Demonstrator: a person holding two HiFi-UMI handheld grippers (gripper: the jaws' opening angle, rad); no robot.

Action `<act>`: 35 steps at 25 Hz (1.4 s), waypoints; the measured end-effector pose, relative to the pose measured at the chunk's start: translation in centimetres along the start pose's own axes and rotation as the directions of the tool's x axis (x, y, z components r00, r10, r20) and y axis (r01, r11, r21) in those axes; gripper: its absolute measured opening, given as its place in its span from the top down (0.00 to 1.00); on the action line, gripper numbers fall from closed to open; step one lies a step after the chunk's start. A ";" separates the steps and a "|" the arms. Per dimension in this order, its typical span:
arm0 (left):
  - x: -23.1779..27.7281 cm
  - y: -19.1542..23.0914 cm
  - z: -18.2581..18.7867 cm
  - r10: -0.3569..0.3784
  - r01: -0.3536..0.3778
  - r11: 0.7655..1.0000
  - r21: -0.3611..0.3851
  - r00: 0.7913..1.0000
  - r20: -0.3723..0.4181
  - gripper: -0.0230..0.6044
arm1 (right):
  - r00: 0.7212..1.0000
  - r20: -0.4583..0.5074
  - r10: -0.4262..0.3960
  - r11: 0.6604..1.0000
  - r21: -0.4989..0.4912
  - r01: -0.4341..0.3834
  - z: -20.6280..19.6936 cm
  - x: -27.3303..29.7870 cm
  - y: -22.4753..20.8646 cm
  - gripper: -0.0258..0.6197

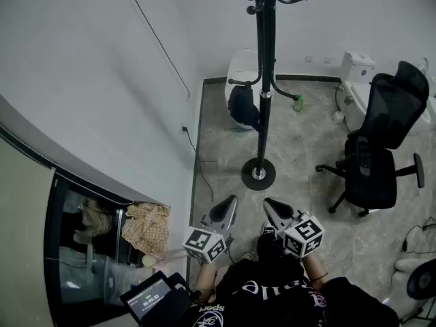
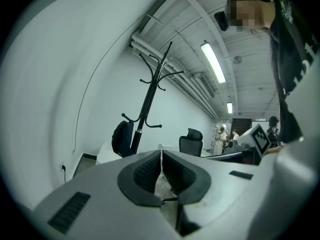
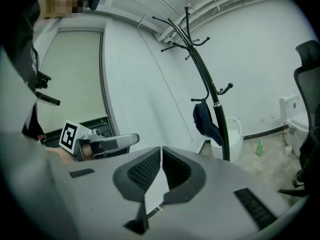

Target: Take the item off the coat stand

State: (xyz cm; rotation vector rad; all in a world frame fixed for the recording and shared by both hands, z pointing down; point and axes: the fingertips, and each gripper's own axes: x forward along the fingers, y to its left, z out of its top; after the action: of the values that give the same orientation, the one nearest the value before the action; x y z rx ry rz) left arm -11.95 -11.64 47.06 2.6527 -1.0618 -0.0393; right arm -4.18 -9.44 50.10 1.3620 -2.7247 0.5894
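Note:
A tall black coat stand (image 1: pixel 264 73) rises from a round base (image 1: pixel 259 174) on the stone floor. A dark cap (image 1: pixel 242 105) hangs from one of its low hooks, and shows as the cap (image 2: pixel 121 138) in the left gripper view and the cap (image 3: pixel 205 122) in the right gripper view. Both grippers are held low, near the person's body and well short of the stand. My left gripper (image 1: pixel 230 204) has its jaws together with nothing between them. My right gripper (image 1: pixel 271 206) is likewise shut and empty.
A black office chair (image 1: pixel 380 148) stands right of the stand. A white bin (image 1: pixel 240 67) sits behind the cap, and a green bottle (image 1: pixel 298 103) beside it. A white wall runs along the left, with a cable and a window ledge holding cloth (image 1: pixel 146 227).

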 end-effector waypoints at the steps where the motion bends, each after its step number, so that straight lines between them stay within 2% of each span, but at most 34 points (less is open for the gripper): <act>1: 0.9 0.1 0.1 0.003 -0.003 1.000 -0.001 1.000 -0.002 0.95 | 1.000 -0.001 0.002 1.000 -0.002 -0.002 0.5 0.2 -0.9 0.93; 11: 11.1 0.6 1.7 -0.015 0.015 1.000 0.022 1.000 -0.010 0.95 | 1.000 0.014 0.006 0.999 -0.031 -0.006 5.0 2.0 -10.2 0.92; 16: 14.7 1.3 0.3 -0.005 0.005 1.000 0.016 1.000 -0.004 0.95 | 0.999 0.018 0.027 0.999 -0.035 -0.026 6.1 2.5 -13.9 0.93; 22: 15.8 3.4 -0.3 0.053 -0.053 0.999 0.009 0.998 -0.026 0.95 | 0.997 -0.003 0.075 0.997 0.000 -0.075 6.4 4.3 -15.1 0.93; 25: 16.2 5.2 -0.2 0.080 -0.080 0.997 0.006 0.996 -0.032 0.87 | 0.996 -0.004 0.085 0.996 0.007 -0.085 6.2 5.6 -15.3 0.93; 28: 16.6 7.3 0.1 0.094 -0.094 0.996 -0.003 0.995 -0.039 0.79 | 0.997 -0.016 0.077 0.997 0.012 -0.077 6.3 6.4 -15.4 0.93; 35: 19.6 13.2 1.8 0.082 -0.079 0.996 0.034 0.994 -0.077 0.76 | 1.000 0.026 0.004 1.000 0.011 -0.004 8.3 9.1 -17.6 0.93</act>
State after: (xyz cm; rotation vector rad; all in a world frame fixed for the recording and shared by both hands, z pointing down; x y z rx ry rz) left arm -6.79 -34.51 50.49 2.6124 -1.1513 0.0979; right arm 5.06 -28.88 49.77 1.3767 -2.7489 0.5920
